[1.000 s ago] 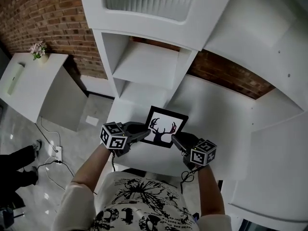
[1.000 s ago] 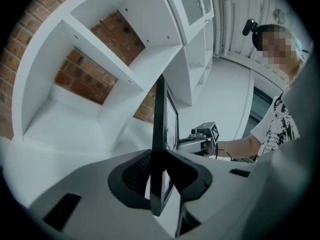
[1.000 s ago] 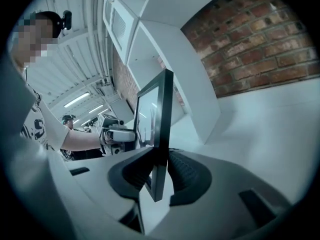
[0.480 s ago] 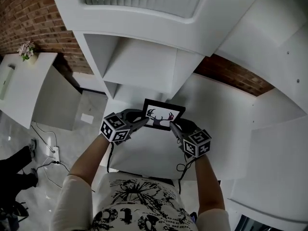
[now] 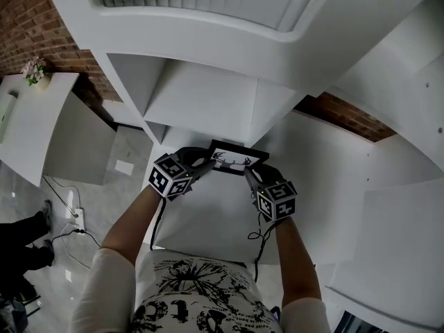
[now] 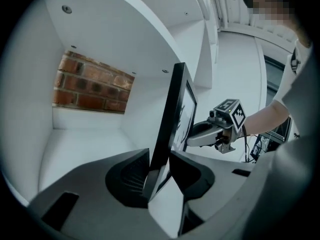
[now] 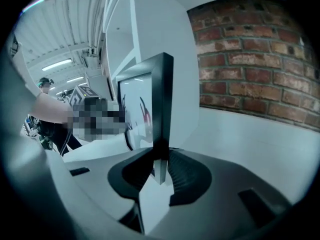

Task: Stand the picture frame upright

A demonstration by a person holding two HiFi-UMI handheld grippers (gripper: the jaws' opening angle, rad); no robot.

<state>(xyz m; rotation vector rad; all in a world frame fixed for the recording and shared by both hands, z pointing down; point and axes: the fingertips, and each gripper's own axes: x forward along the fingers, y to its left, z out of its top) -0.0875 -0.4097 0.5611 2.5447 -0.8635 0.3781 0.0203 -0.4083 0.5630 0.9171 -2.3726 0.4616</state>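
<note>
The black picture frame [image 5: 236, 159] with a deer print stands almost upright on the white shelf [image 5: 208, 217], seen edge-on from above. My left gripper [image 5: 207, 159] is at its left edge. In the left gripper view the frame [image 6: 172, 114] runs between the jaws [image 6: 159, 171], which are opening with a gap showing beside the frame. My right gripper [image 5: 251, 174] holds the right edge. Its pads are shut on the frame [image 7: 159, 99] in the right gripper view [image 7: 160, 166]. The right gripper [image 6: 202, 134] also shows beyond the frame.
The shelf bay has white side walls [image 6: 150, 44] and a brick back wall [image 7: 260, 59]. More white shelves [image 5: 208, 96] rise above. At the far left stands a low white cabinet [image 5: 28, 130] with a small plant [image 5: 33, 70]. Cables [image 5: 69, 220] lie on the floor.
The frame has tipped up from lying slanted, face showing, to nearly upright and edge-on. Both grippers moved forward and closer together with it.
</note>
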